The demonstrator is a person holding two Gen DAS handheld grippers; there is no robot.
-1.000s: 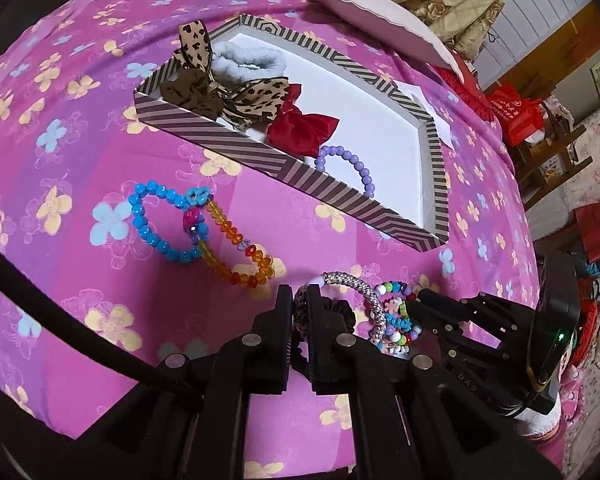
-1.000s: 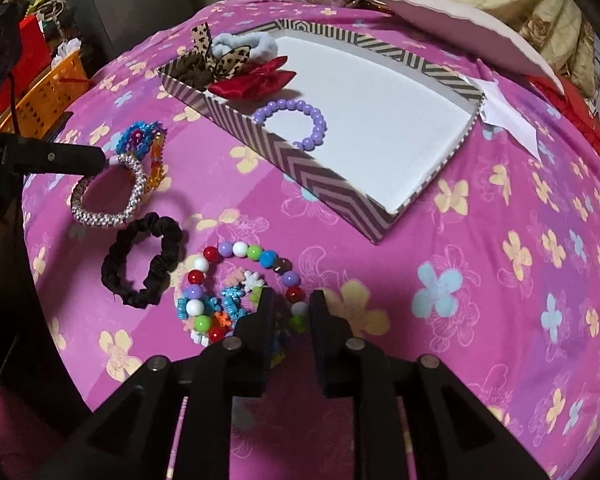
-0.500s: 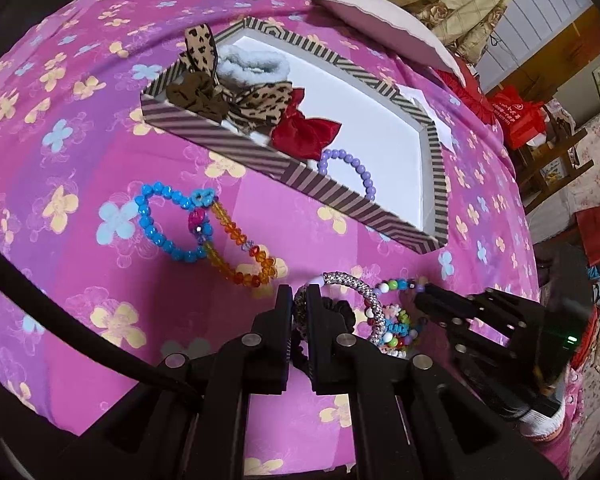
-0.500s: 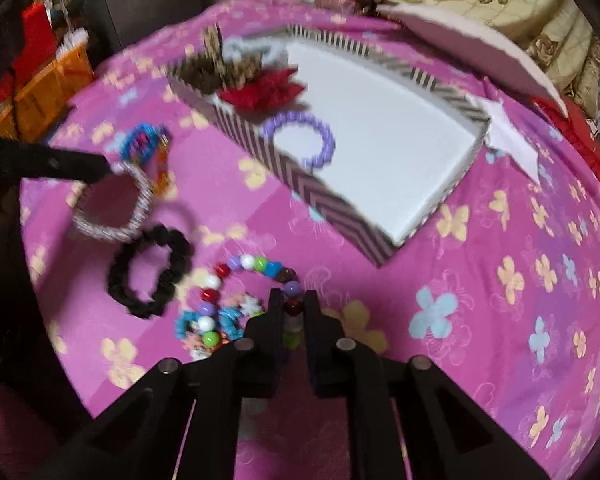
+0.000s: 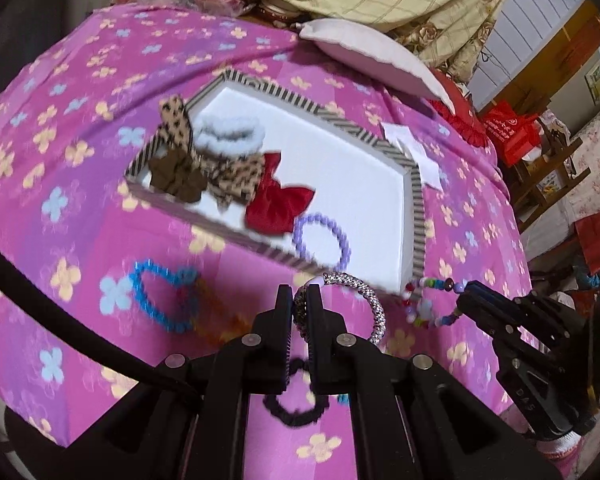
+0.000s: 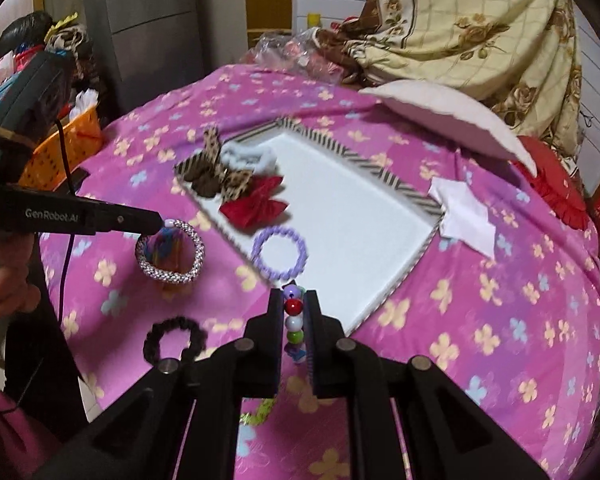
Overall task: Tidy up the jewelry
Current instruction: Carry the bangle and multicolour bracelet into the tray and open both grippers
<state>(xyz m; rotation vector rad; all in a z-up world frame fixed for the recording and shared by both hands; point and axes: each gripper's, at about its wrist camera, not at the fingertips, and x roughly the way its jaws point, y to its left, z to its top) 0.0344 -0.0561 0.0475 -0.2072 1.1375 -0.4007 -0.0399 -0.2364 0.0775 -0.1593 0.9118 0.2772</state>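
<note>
Left tool clamped tight on a silver sparkly bracelet, which hangs off the pink floral bedspread; the right wrist view shows the same ring dangling from the tool tip, clear of the cloth. Right tool closed on a multicoloured bead bracelet, beads stacked between its pads: purple, red, white, green from tip back. Seen from the left wrist camera, that bead strand droops in a loop from the right tool's tip, near the striped tray's near corner. Striped tray, white inside, lies on the bedspread. In its left end: leopard-print bow, brown scrunchie, fluffy white scrunchie, red bow. Lilac bead bracelet flat in the tray by its near rim, just beside the red bow. On the bedspread outside the tray: blue bead bracelet with an orange bead bracelet touching it, both blurred; black scrunchie nearer the cameras. White paper scrap at the tray's far right corner. A hand shows at the left edge of the right wrist view.
</note>
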